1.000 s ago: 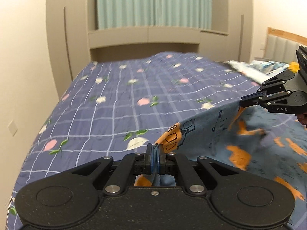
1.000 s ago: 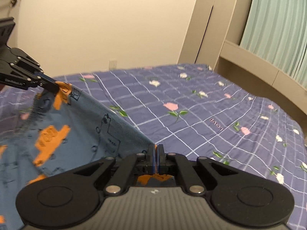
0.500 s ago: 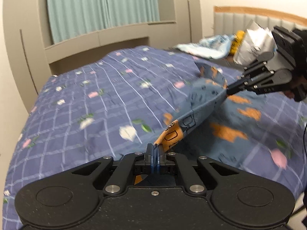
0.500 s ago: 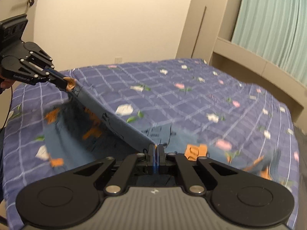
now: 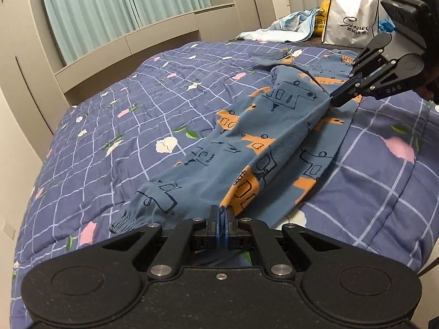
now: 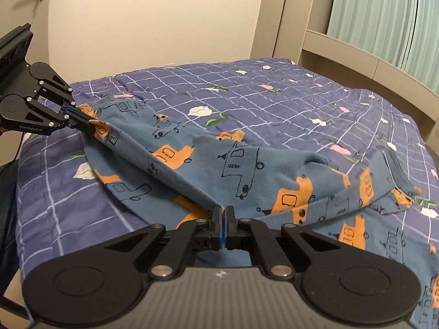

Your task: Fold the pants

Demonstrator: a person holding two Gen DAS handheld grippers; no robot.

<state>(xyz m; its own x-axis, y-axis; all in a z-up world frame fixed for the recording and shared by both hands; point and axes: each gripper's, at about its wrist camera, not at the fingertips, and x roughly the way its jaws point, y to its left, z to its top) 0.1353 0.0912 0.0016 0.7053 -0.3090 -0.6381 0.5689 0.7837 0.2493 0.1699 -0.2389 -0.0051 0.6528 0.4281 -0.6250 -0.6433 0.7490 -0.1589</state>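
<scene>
Pants (image 5: 263, 137) draped on bed (image 5: 137, 126), pinched taut between left tool (image 5: 222, 215) and right tool (image 6: 223, 213), both clamped on fabric.

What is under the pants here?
The pants lie on a blue floral quilt, one layer folded over another. Both hand-held grippers pinch the raised fold edge. Whatever the fabric covers cannot be seen.

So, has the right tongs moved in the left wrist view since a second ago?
Yes. The right tongs, shut on the pants, were low at the frame's right edge; now they sit higher, beside the white bag by the headboard, though this camera moved too.
</scene>
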